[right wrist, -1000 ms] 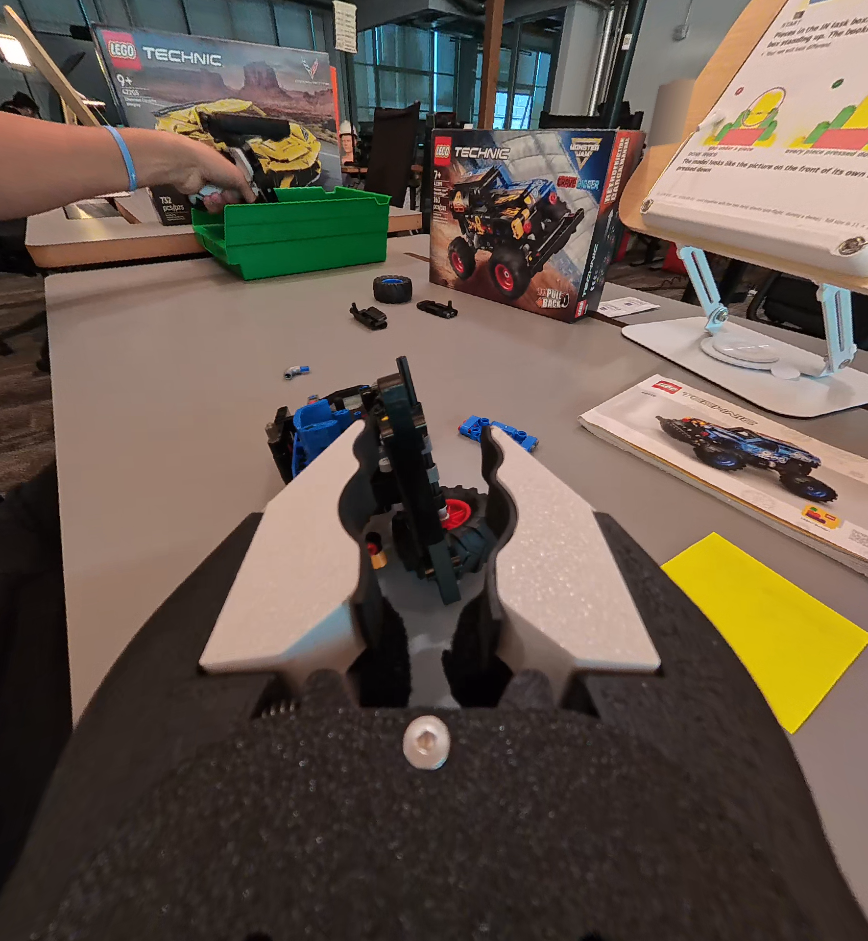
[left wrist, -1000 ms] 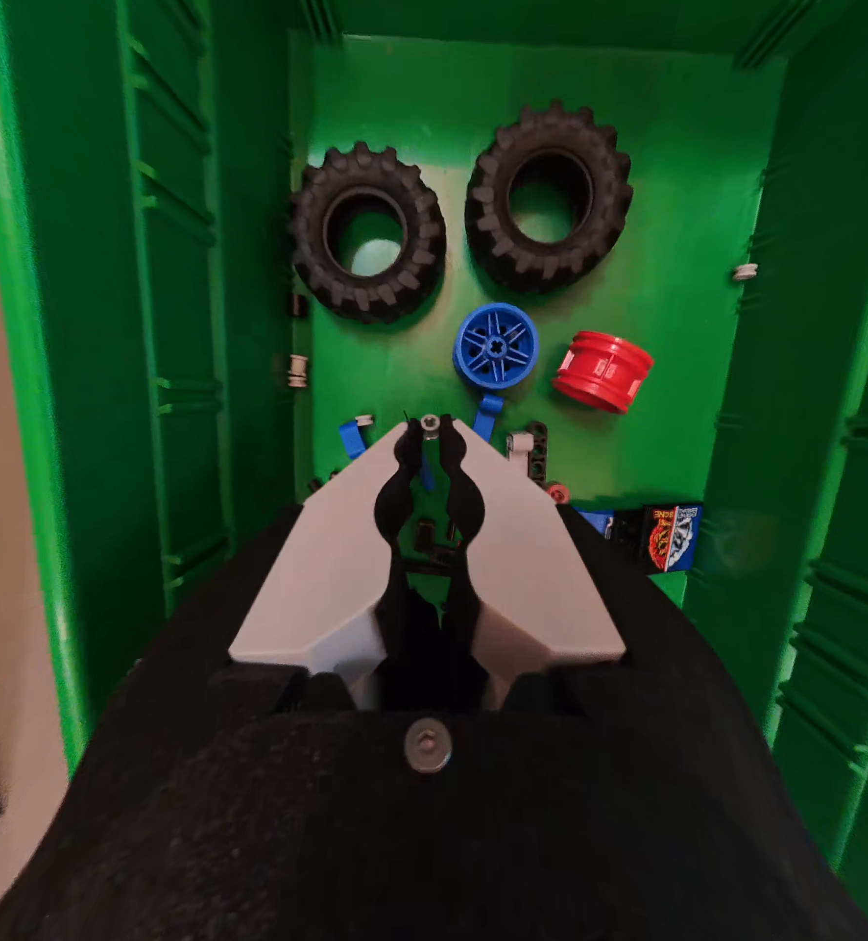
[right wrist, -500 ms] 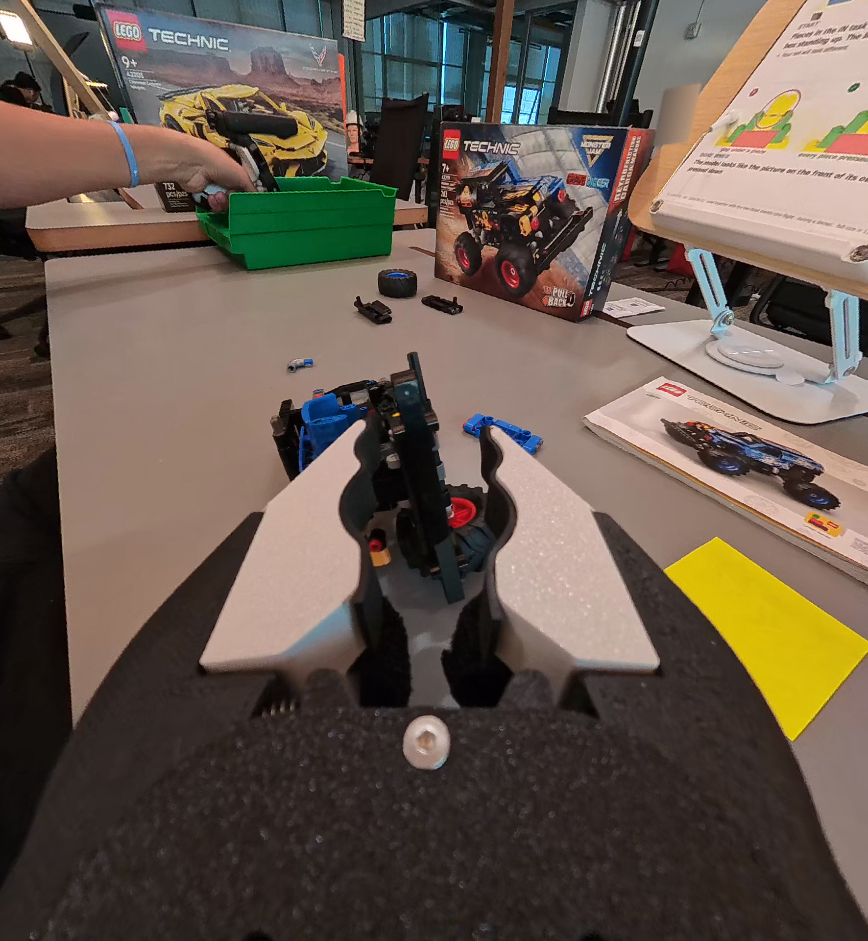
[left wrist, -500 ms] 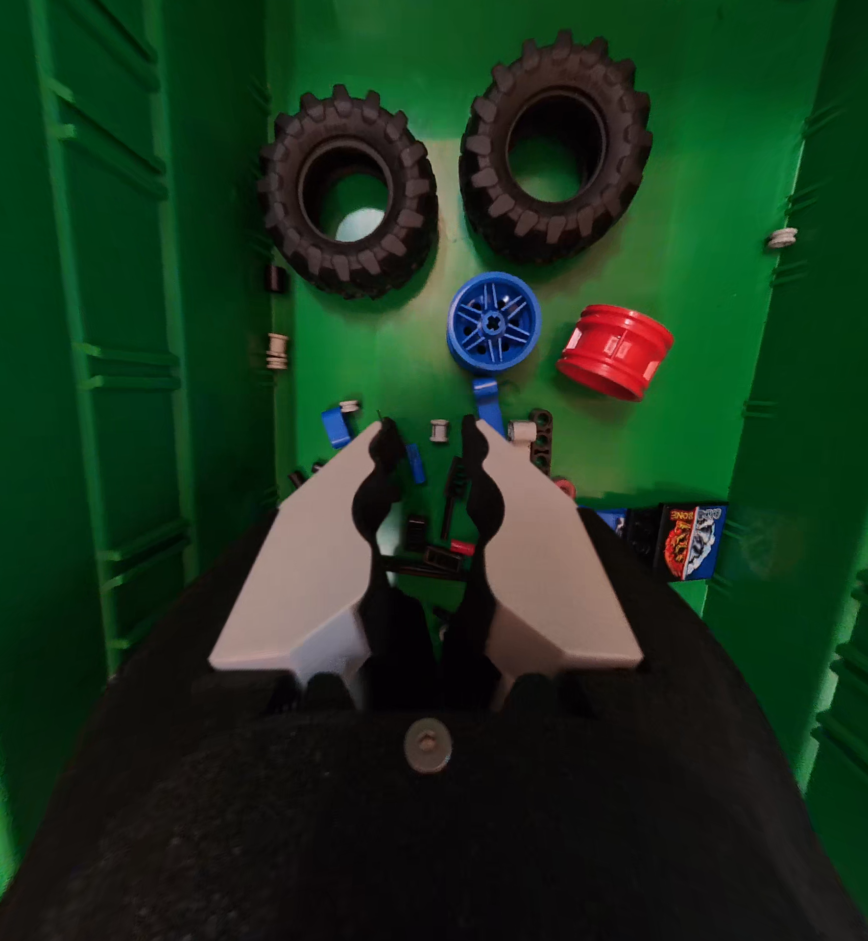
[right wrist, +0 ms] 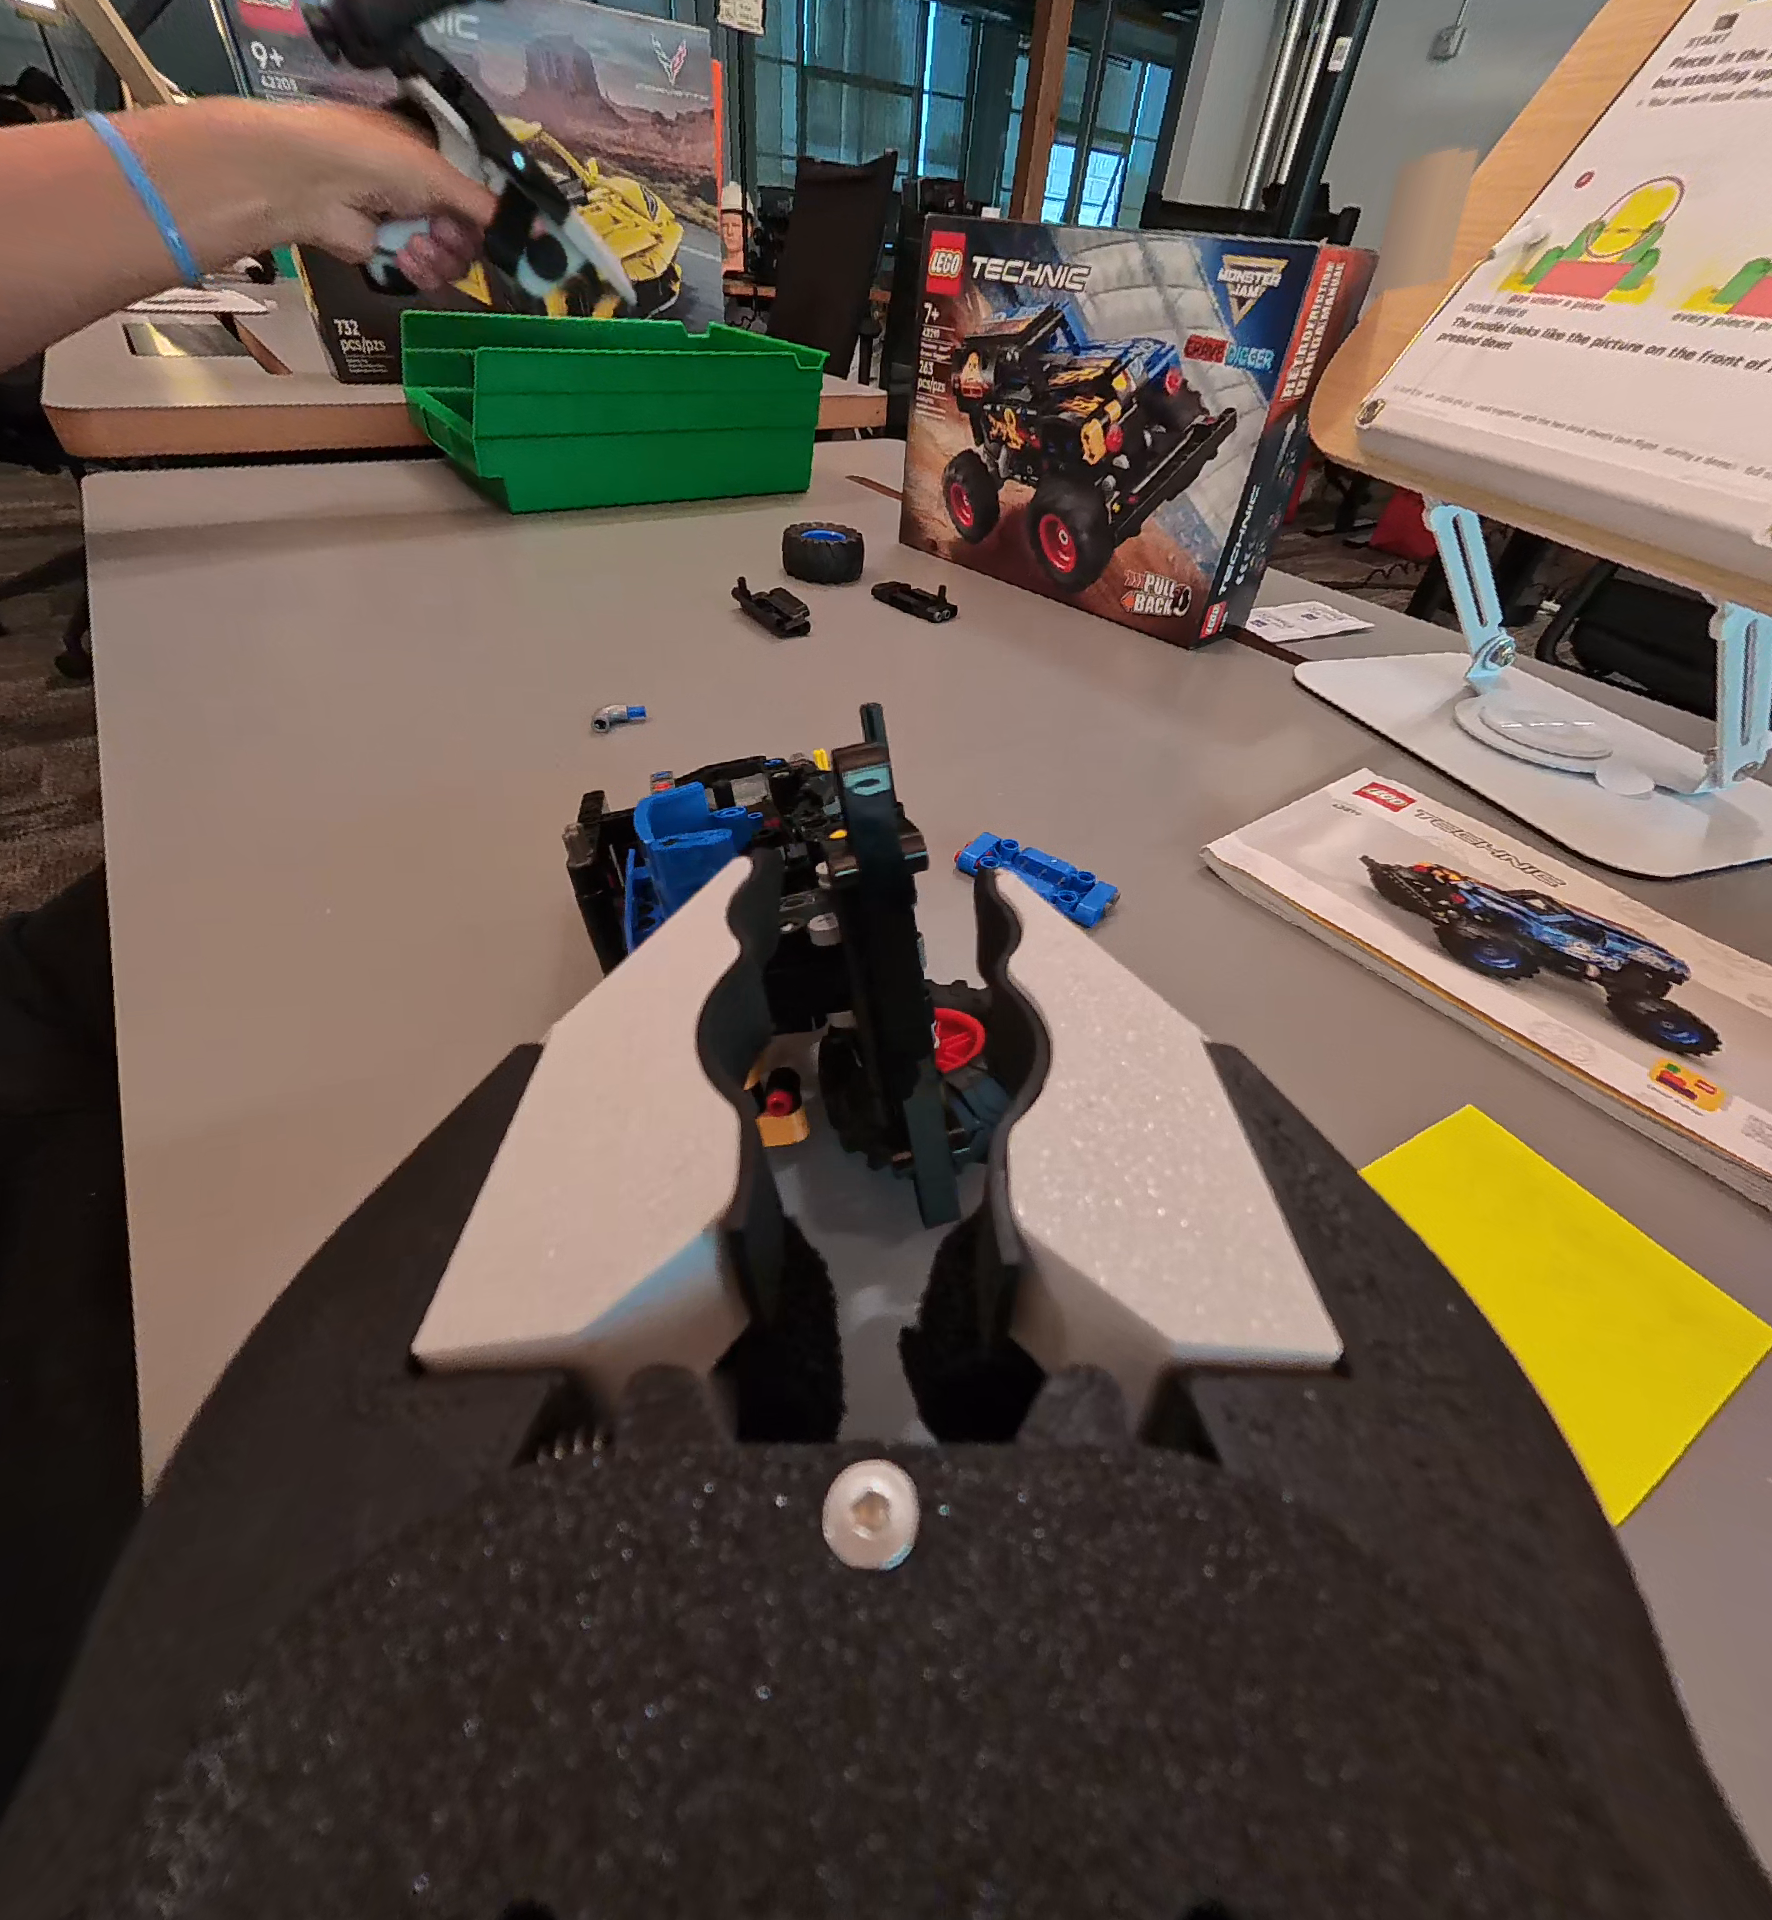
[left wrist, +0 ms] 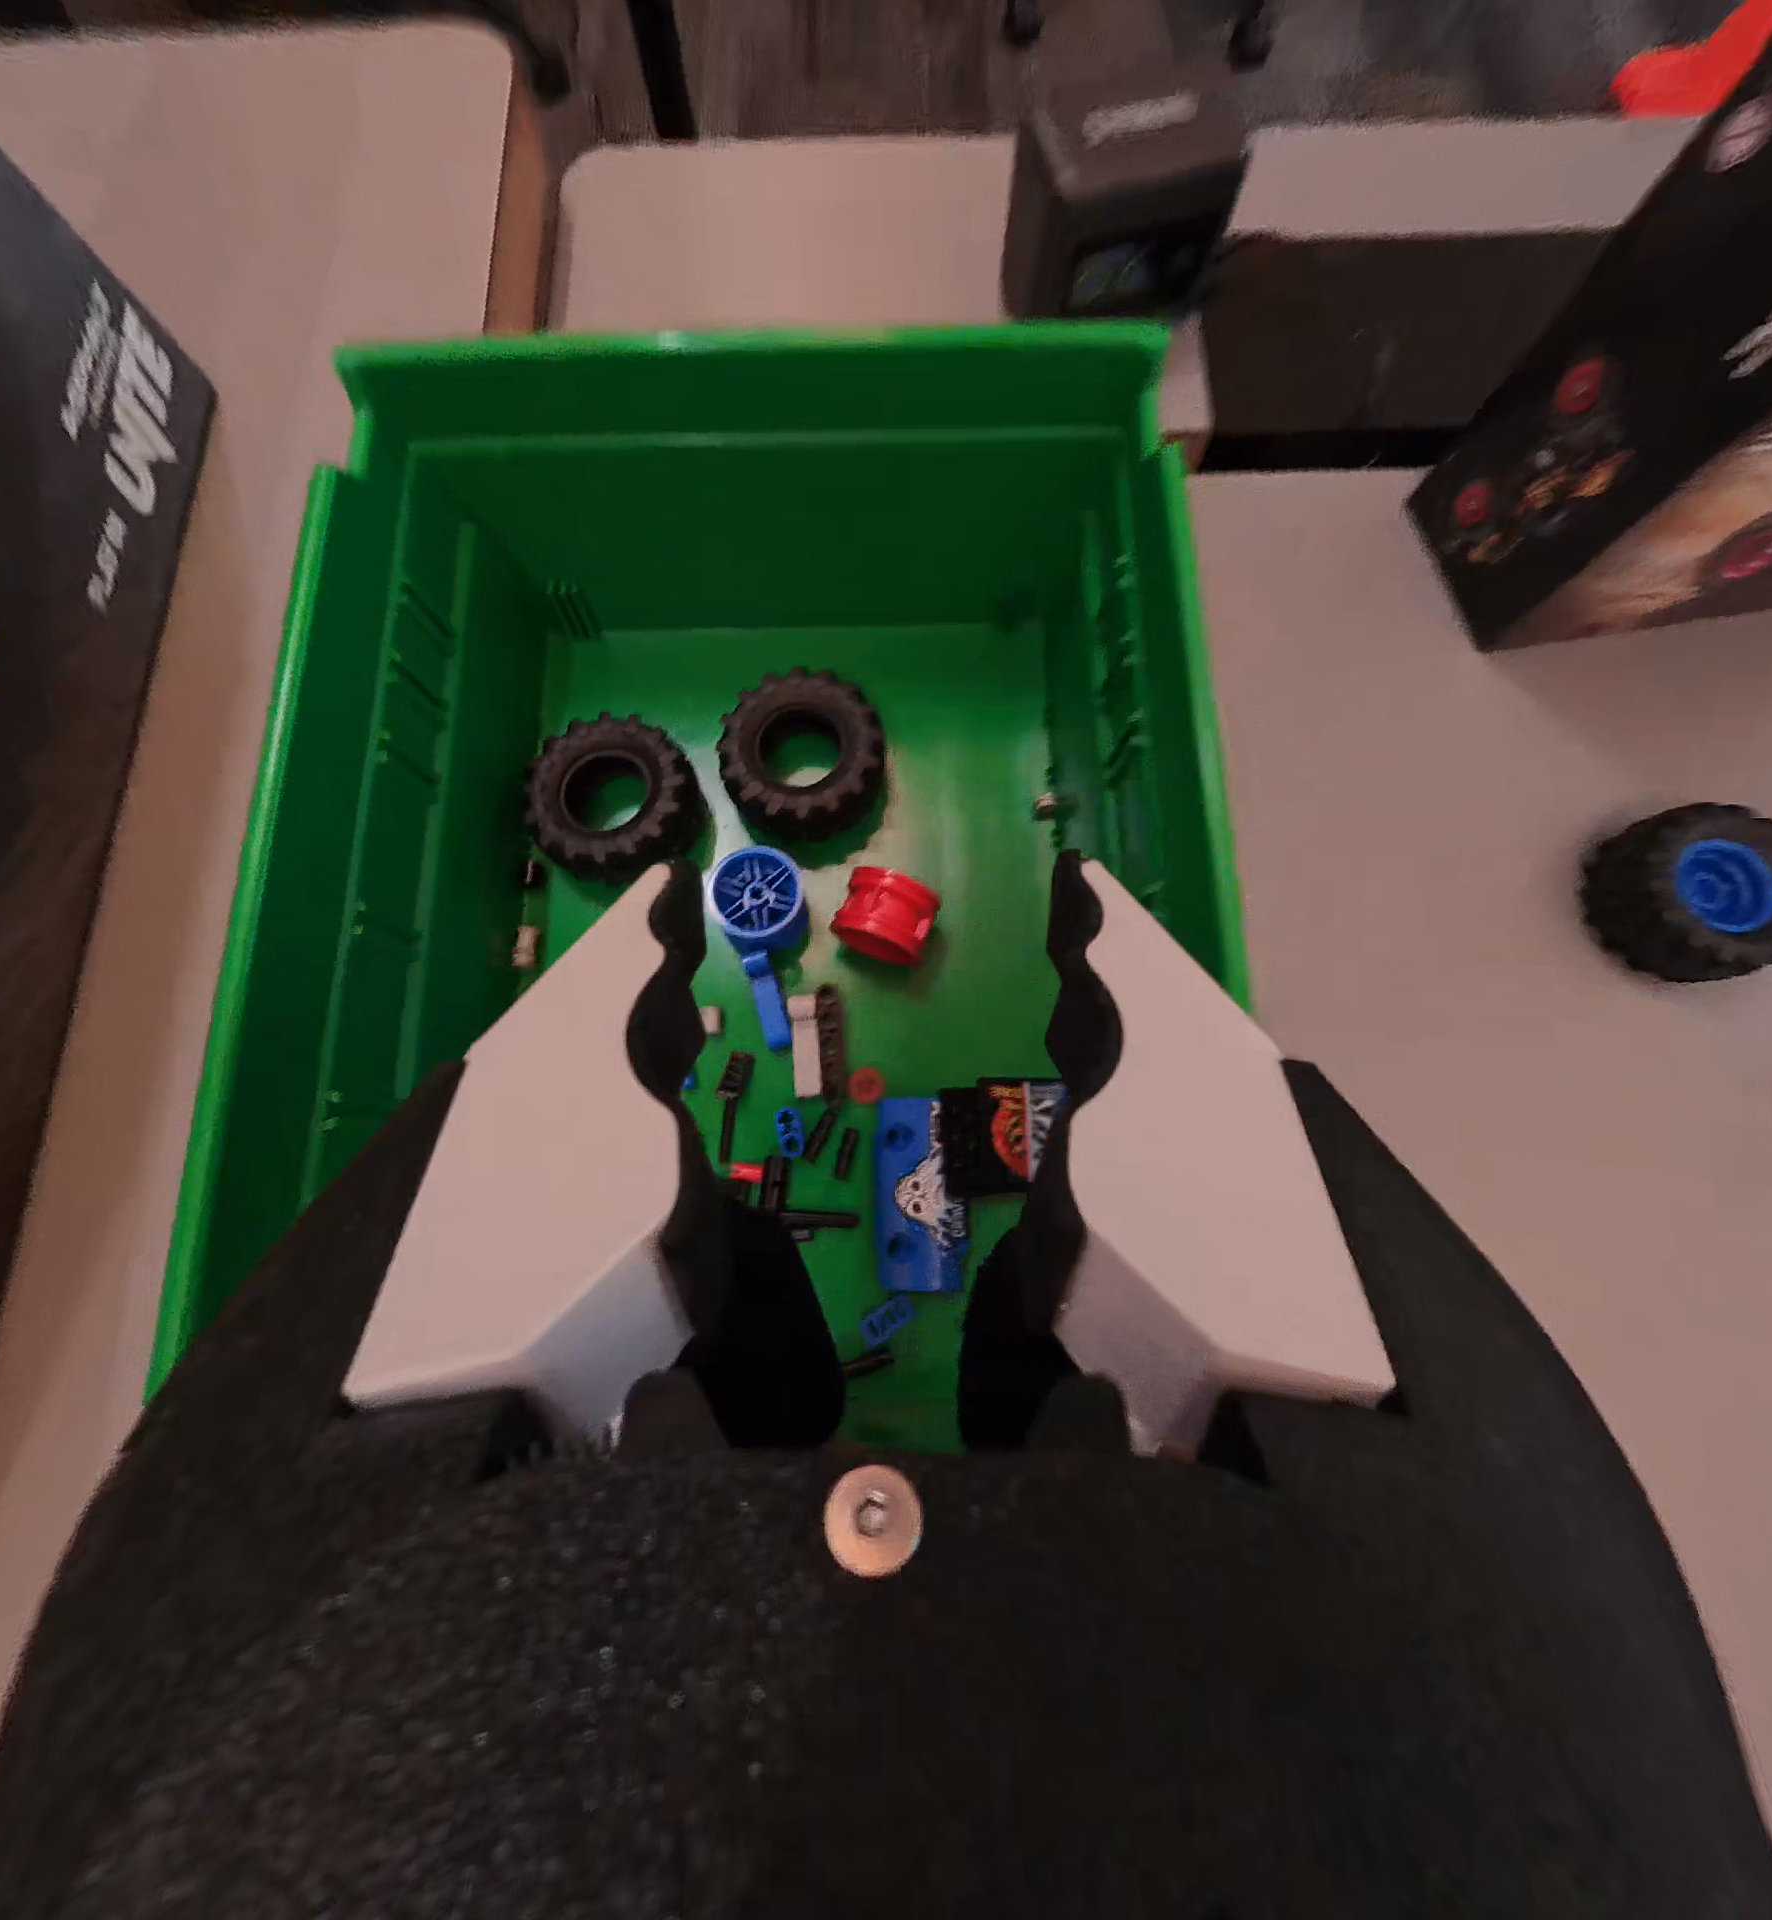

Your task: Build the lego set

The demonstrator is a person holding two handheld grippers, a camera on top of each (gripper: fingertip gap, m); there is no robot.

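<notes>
My left gripper is wide open and empty, high above a green bin. On the bin floor lie two black tyres, a blue wheel hub, a red wheel hub and several small pieces. My right gripper is shut on a partly built black and blue toy truck that stands on the grey table. The right wrist view shows the left gripper in a hand above the green bin.
A blue plate, a wheel, two black pieces and a small grey-blue piece lie on the table. A toy box, a booklet, a yellow sheet and a board on a stand are to the right. The gap from one gripper's tips to the other's is roughly 70 cm. About 10 cm separates my left fingertips from the red wheel hub.
The left gripper's jaws, almost shut by a small grey piece on the bin floor, opened wide, and the gripper rose out of the bin empty. The right gripper kept its hold and barely moved.
</notes>
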